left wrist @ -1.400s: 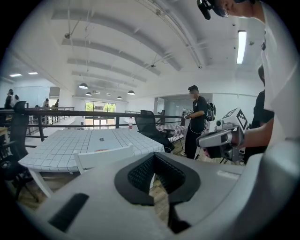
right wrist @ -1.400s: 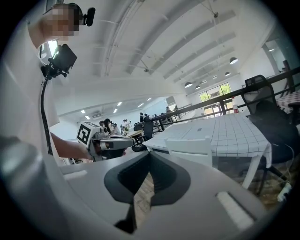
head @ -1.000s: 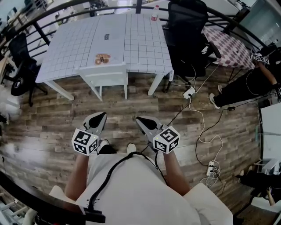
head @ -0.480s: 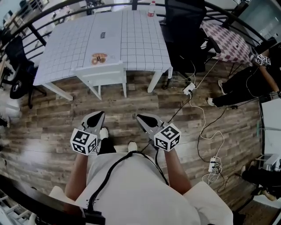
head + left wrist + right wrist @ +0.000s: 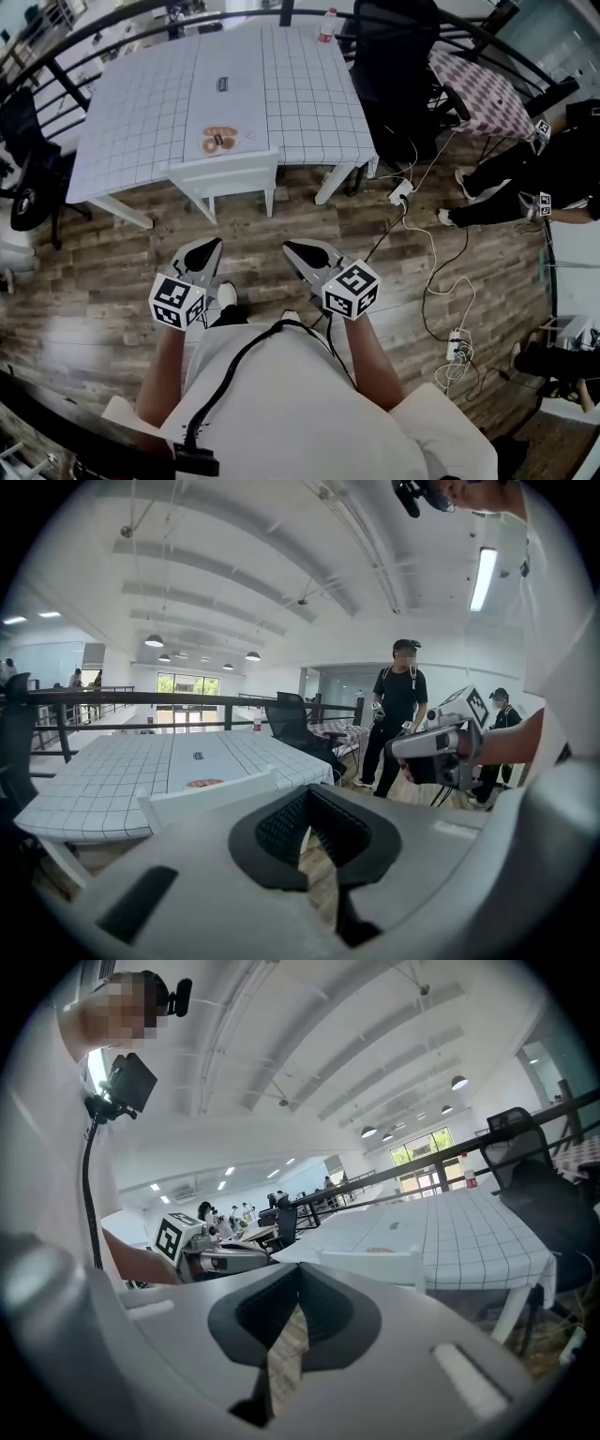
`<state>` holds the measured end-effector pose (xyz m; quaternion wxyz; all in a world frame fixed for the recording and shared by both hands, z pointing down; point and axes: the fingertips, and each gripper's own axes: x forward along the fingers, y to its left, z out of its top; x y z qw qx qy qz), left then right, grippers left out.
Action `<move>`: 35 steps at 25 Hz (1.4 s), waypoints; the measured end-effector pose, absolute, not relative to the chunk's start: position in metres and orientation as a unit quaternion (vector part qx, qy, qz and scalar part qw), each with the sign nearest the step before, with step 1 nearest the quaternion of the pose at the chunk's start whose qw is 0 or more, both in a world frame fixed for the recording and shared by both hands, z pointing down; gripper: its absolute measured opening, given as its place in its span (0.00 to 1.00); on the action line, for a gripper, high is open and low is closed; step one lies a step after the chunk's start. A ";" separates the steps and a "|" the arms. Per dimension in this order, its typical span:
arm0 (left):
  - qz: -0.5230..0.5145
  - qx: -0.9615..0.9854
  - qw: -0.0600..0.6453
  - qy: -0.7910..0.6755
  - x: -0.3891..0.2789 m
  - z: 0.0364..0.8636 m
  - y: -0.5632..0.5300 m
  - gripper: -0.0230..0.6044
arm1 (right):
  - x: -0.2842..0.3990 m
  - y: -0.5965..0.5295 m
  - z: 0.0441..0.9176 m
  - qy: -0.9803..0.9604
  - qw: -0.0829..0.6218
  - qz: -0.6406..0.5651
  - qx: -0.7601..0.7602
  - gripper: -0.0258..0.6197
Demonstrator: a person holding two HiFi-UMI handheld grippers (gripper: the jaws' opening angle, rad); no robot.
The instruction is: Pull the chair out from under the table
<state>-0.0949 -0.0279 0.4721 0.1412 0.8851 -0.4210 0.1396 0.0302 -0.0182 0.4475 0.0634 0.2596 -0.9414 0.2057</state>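
Left gripper (image 5: 216,246) jaws pressed together and empty over the wood floor (image 5: 94,281), white chair (image 5: 225,172) ahead, tucked under the grid-patterned table (image 5: 141,112) and well apart from both grippers, right gripper (image 5: 292,249) jaws likewise together on nothing, black office chair (image 5: 394,66) at the table's right.

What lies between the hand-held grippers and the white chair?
Only bare wooden floor, in the head view, between the left hand-held gripper, the right hand-held gripper and the chair.
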 end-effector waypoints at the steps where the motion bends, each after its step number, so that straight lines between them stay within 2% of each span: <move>1: 0.139 0.888 0.139 -0.416 -0.103 0.471 -0.036 0.05 | 0.020 -0.025 0.444 -0.941 0.062 0.203 0.264 0.05; 8: 0.150 0.907 0.119 -0.375 -0.152 0.467 -0.077 0.05 | -0.033 -0.059 0.439 -0.929 0.064 0.202 0.303 0.05; 20: 0.146 0.922 0.131 -0.335 -0.226 0.482 -0.108 0.05 | -0.092 -0.086 0.445 -0.906 0.077 0.210 0.359 0.05; 31: 0.154 0.918 0.137 -0.340 -0.229 0.497 -0.125 0.05 | -0.091 -0.112 0.451 -0.904 0.080 0.215 0.361 0.05; 35: 0.162 0.911 0.130 -0.357 -0.219 0.498 -0.144 0.05 | -0.081 -0.137 0.457 -0.911 0.110 0.192 0.349 0.05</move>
